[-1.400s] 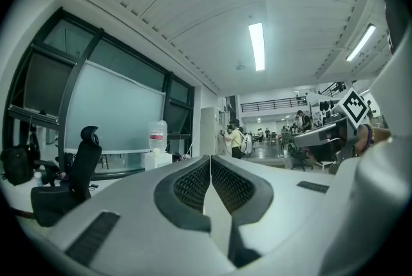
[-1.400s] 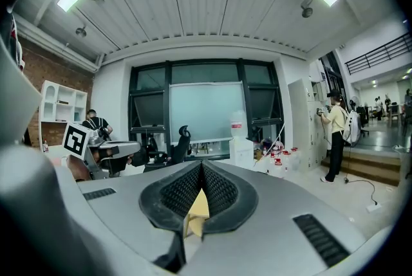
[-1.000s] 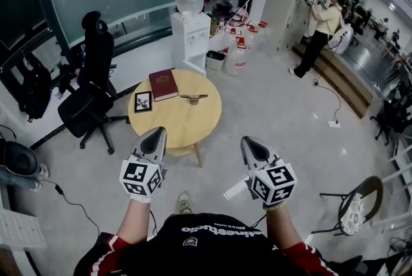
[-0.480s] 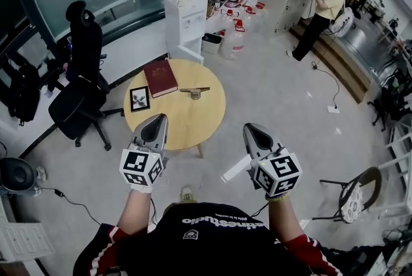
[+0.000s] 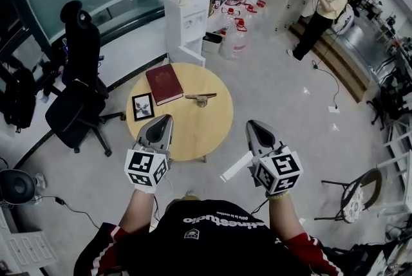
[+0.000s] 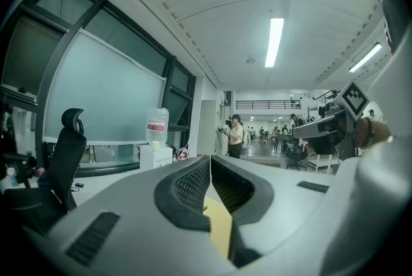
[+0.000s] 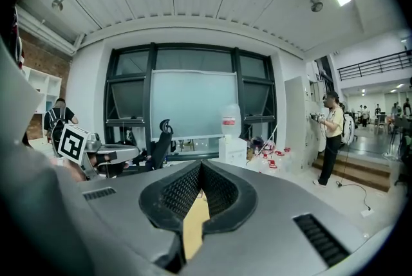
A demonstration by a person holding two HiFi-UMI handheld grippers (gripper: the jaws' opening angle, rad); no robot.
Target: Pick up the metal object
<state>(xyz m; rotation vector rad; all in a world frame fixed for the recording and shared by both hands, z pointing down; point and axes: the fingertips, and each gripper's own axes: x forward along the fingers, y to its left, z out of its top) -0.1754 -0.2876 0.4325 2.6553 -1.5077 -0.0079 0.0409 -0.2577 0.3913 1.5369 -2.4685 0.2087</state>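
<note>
The metal object (image 5: 201, 98), a small flat piece with a bar across it, lies on the round wooden table (image 5: 187, 133), toward its far right. My left gripper (image 5: 161, 121) hovers over the table's near left edge, jaws shut and empty. My right gripper (image 5: 254, 126) hangs over the floor just right of the table, also shut with nothing in it. Both point toward the table, short of the metal object. In the left gripper view the left gripper (image 6: 210, 159) has its pads together. The right gripper view shows the same for the right gripper (image 7: 201, 166); only yellow table wood shows below them.
A red book (image 5: 165, 83) and a small framed picture (image 5: 142, 106) lie on the table's left half. Behind the table stand a water dispenser (image 5: 187, 8) and several water bottles (image 5: 235, 36). A black office chair (image 5: 77, 91) is at left. A person (image 5: 318, 17) stands far right.
Both grippers have edged forward toward the table's near edge, and the head view has shifted slightly. Jaws stay shut. Things on the table have not moved.
</note>
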